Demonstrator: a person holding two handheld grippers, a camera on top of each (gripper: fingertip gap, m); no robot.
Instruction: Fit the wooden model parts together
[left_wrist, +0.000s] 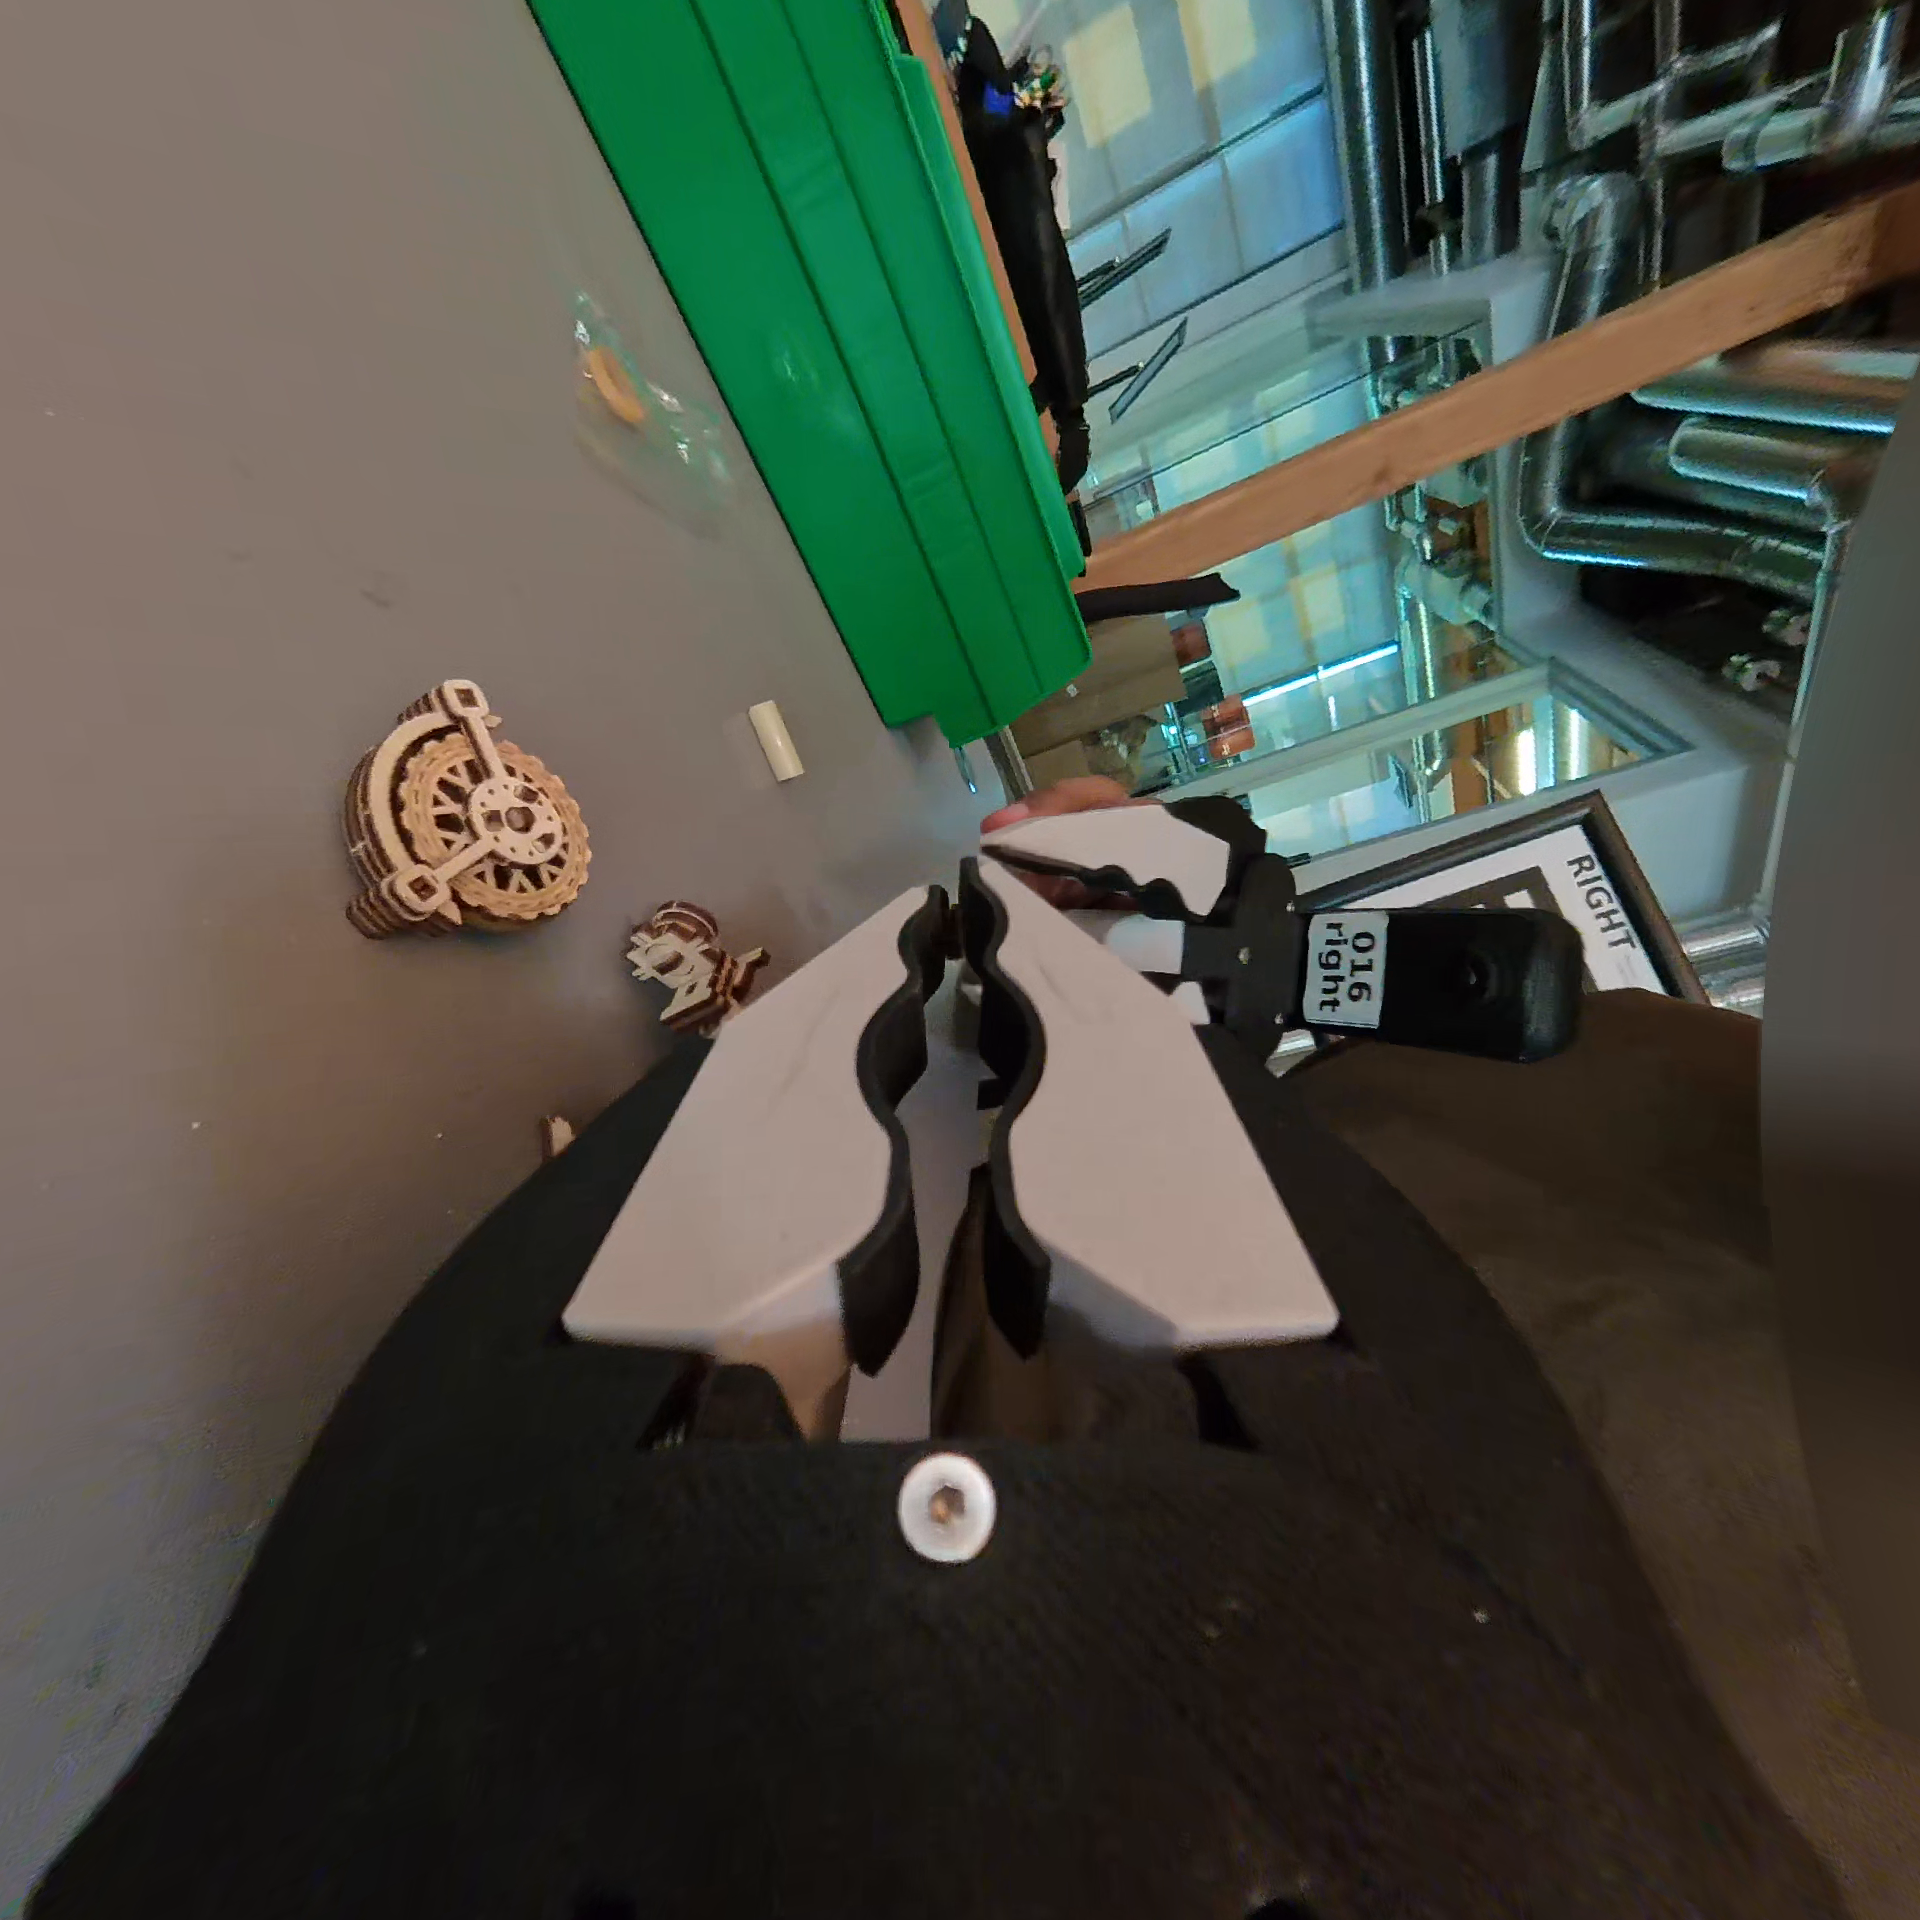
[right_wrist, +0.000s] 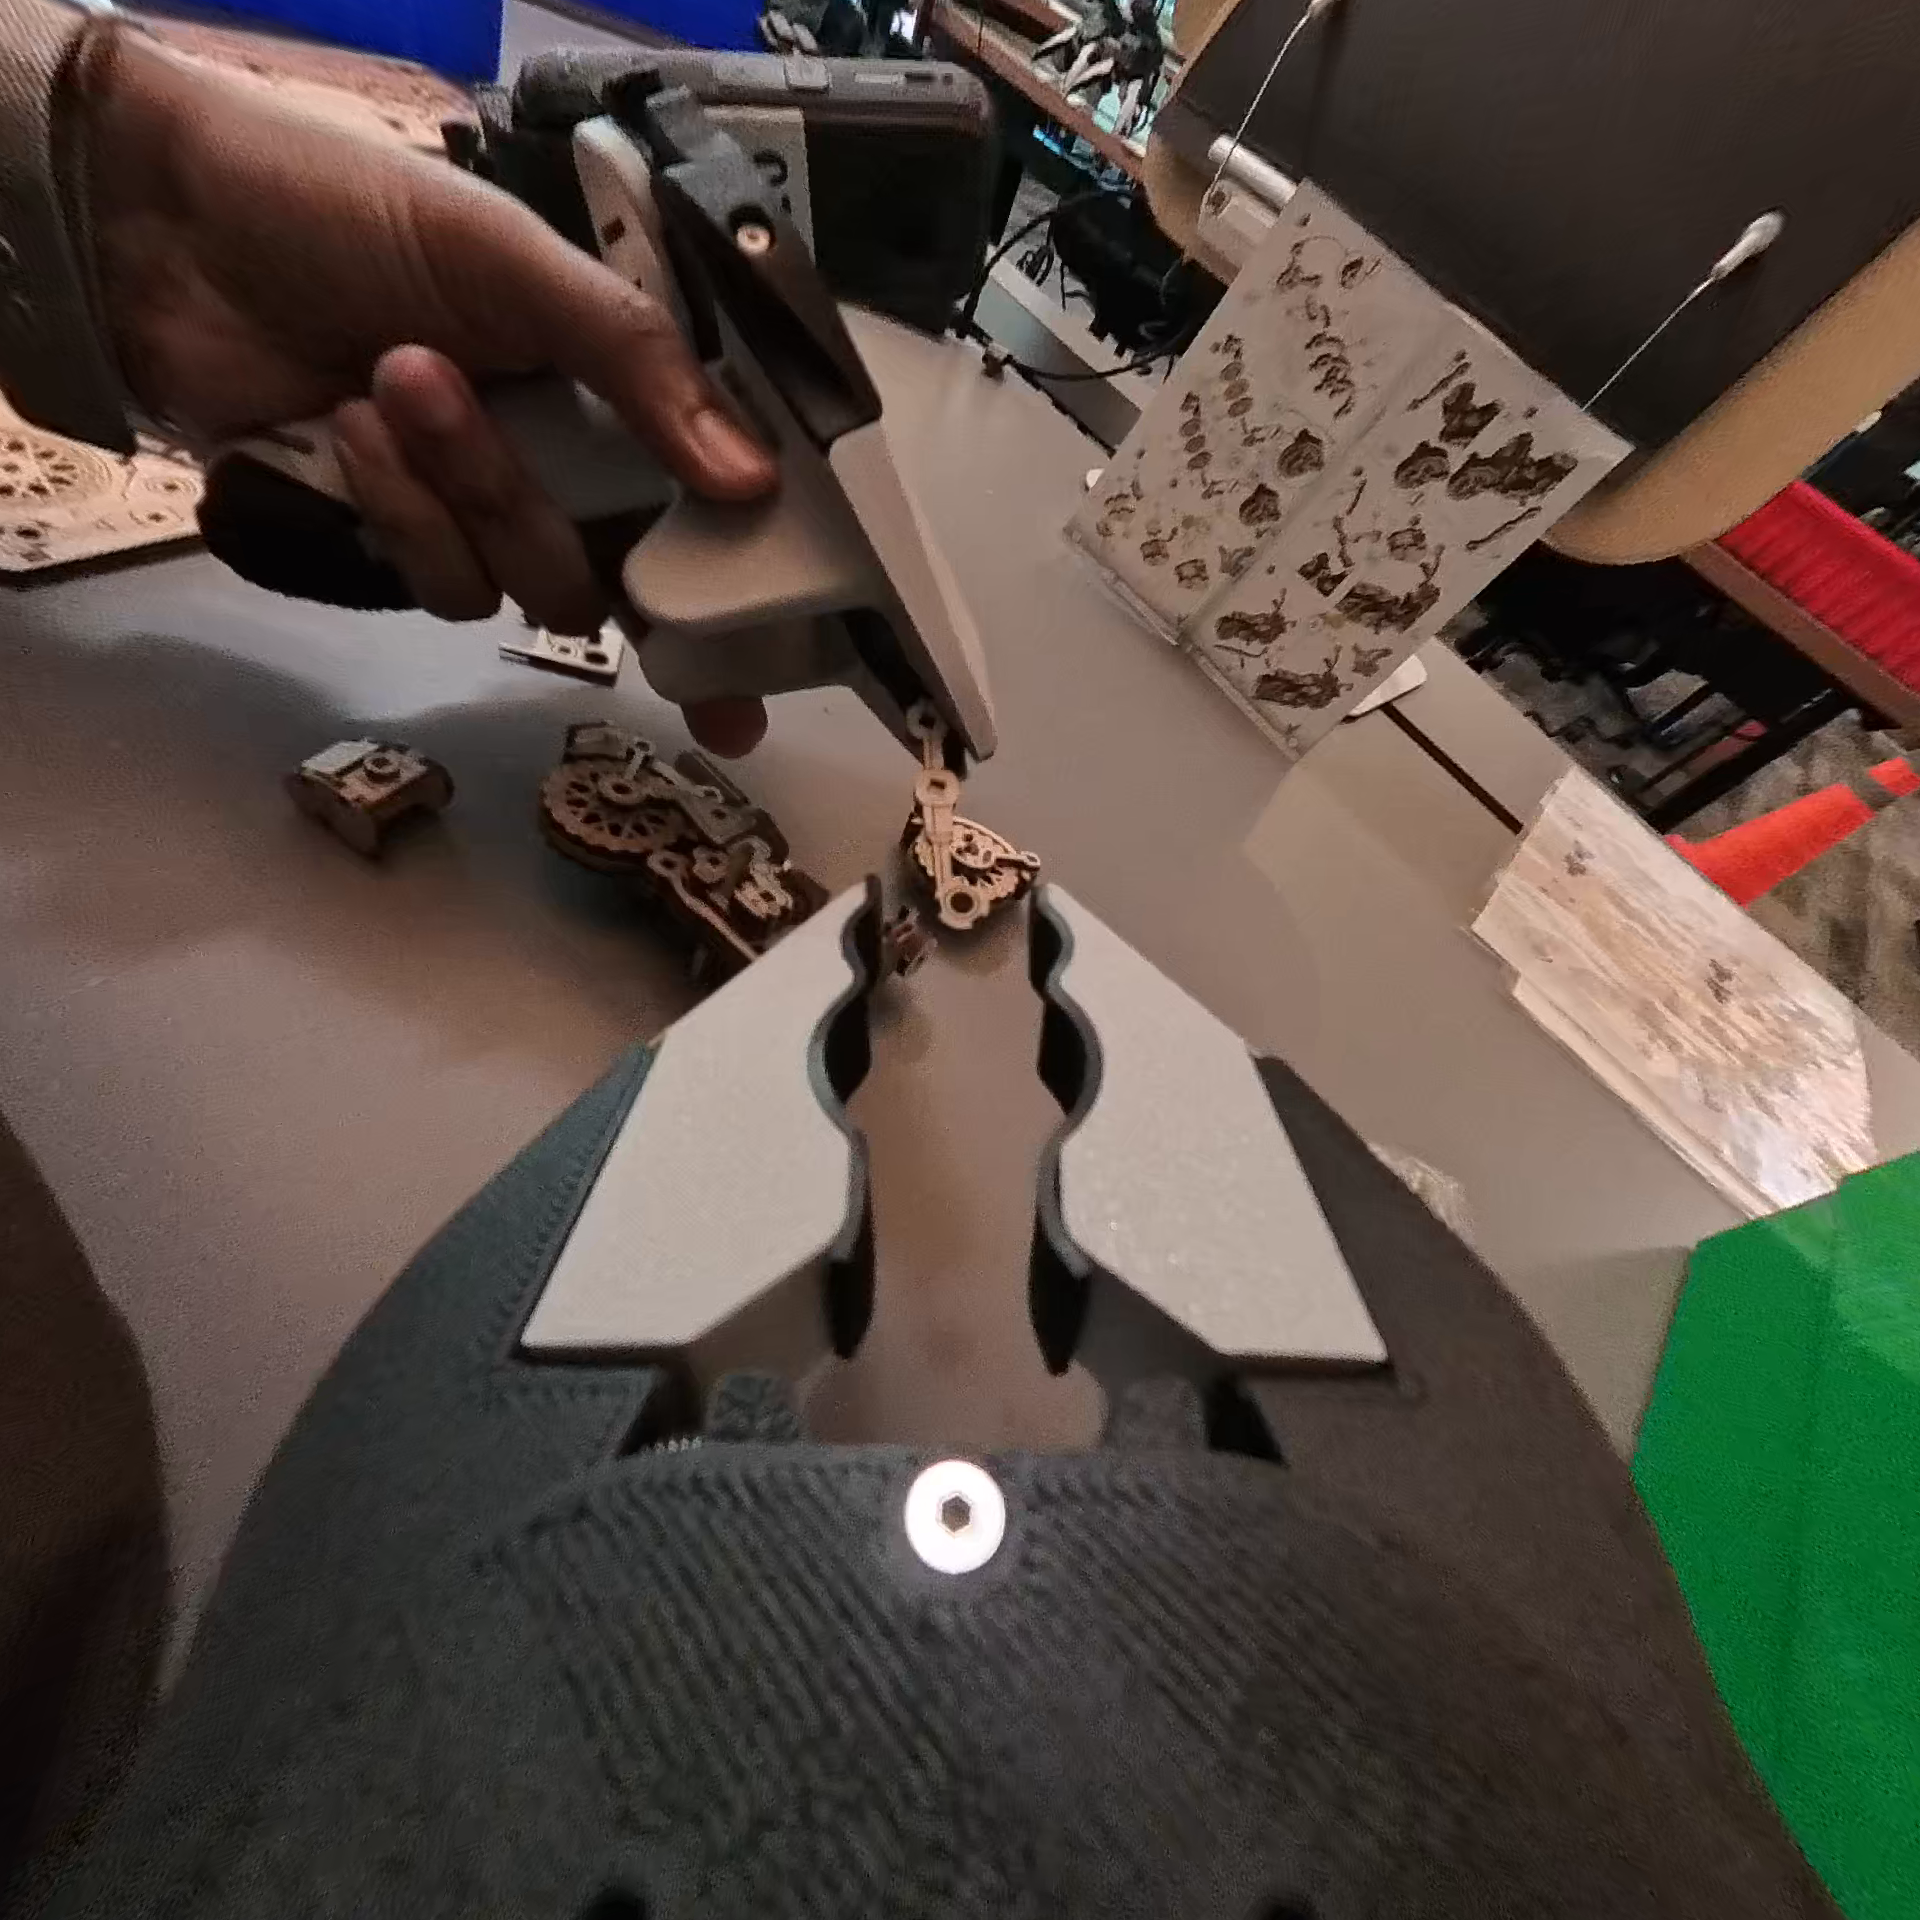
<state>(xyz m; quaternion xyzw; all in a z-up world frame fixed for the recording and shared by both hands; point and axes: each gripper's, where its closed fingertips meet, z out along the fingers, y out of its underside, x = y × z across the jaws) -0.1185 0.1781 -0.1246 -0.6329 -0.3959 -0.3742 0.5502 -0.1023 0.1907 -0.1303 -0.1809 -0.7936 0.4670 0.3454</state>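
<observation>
In the right wrist view my left gripper (right_wrist: 948, 740), held in a hand, is shut on the thin lever of a small wooden gear assembly (right_wrist: 968, 864) and holds it just above the grey table (right_wrist: 1122, 727). My right gripper (right_wrist: 953, 906) is open, its fingertips on either side of that assembly's near end. In the left wrist view my left gripper (left_wrist: 954, 899) has its jaws nearly together and the held part is hidden. The right gripper (left_wrist: 1039, 857) shows just beyond it. A larger wooden wheel assembly (right_wrist: 665, 831) lies on the table to the left and also shows in the left wrist view (left_wrist: 468, 821).
A small wooden block (right_wrist: 369, 779) and a flat wooden piece (right_wrist: 566, 649) lie at the left. Cut wooden sheets (right_wrist: 83, 499) sit far left. An instruction sheet on a stand (right_wrist: 1340, 499), a paper booklet (right_wrist: 1683, 997) and a green bin (right_wrist: 1787, 1455) are at the right. The tips of both grippers are at nearly the same place. Left tips and right tips are each some 12 centimetres from the small wooden block (right_wrist: 369, 779).
</observation>
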